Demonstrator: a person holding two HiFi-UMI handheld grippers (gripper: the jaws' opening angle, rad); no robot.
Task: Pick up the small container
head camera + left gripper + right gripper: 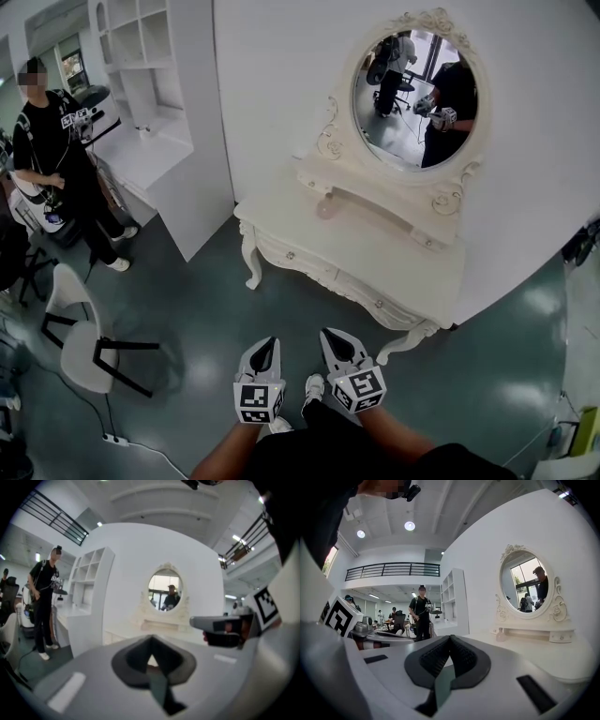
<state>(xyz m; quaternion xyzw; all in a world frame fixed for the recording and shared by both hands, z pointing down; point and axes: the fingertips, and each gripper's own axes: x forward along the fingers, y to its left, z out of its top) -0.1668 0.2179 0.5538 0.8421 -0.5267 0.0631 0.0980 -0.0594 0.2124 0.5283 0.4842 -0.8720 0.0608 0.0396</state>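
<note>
Standing short of the white desk (375, 248), with left gripper (271, 341) and right gripper (327, 332) side by side low over the green floor (206, 309), well apart from the desk front and touching nothing. Read from each gripper view: both pairs of jaws pressed together at the tips, nothing between them. Found in the head view and the right gripper view only: the small container (325, 206), a pale pinkish thing on the desk top toward its back left, just below the oval mirror (417, 89) that rises from the desk's rear; too small and blurred in the left gripper view to make out. Shown by the left gripper view alone: the right gripper from the side, level with the desk and off to its right. Beyond the desk's left end, a white shelf unit (141, 56); farther left of the desk, a person in black (56, 131) and a white chair (70, 291). Between the jaws and the desk front, only green floor.
</note>
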